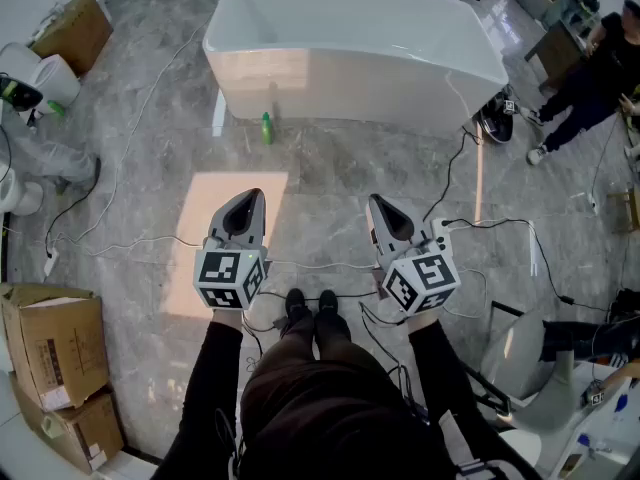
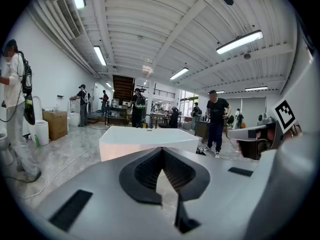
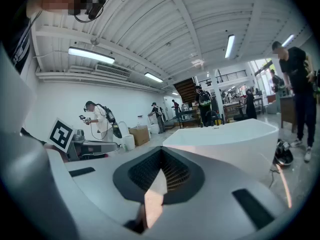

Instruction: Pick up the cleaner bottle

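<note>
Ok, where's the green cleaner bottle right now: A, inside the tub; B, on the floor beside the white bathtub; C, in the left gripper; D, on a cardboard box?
B: the green cleaner bottle stands upright on the floor, close in front of the white bathtub.

Your cleaner bottle (image 1: 266, 128), by the bathtub (image 1: 350, 78), is too small for you to make out its label or cap. It looks upright, though that is uncertain. Your hands are hidden under the marker cubes of the left gripper (image 1: 250, 198) and right gripper (image 1: 379, 202). The right edge cuts off a bystander (image 1: 592, 63).
</note>
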Action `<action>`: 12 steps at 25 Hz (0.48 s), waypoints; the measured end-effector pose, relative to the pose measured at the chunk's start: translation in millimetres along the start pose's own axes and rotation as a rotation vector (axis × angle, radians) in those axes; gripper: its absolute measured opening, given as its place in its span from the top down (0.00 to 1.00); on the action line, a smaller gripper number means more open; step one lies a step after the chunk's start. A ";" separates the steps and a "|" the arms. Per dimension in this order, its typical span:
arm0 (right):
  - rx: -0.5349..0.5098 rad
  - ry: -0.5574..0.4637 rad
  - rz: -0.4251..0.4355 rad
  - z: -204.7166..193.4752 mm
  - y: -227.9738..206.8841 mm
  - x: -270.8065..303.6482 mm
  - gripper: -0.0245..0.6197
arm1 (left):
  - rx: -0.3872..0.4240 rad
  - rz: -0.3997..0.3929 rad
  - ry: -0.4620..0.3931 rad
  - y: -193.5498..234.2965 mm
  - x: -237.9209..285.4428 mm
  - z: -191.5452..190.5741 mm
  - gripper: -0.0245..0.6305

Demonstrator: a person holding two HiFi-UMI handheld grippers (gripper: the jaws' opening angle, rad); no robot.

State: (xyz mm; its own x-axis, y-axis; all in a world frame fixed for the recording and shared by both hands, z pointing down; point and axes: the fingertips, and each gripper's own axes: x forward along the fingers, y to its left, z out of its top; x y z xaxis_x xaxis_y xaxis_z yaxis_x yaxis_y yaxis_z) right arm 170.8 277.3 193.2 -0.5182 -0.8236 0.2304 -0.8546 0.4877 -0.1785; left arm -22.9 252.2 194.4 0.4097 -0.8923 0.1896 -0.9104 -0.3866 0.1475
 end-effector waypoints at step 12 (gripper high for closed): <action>-0.009 0.016 0.004 0.5 -2.6 17.3 0.96 | -0.006 0.009 -0.002 15.3 5.4 1.8 0.95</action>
State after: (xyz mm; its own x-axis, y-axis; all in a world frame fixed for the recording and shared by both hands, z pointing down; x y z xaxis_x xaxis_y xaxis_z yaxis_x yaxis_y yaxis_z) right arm 164.1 261.6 197.2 -0.5218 -0.8171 0.2453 -0.8529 0.4934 -0.1707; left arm -34.8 241.1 196.0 0.4015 -0.8962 0.1887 -0.9136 -0.3775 0.1512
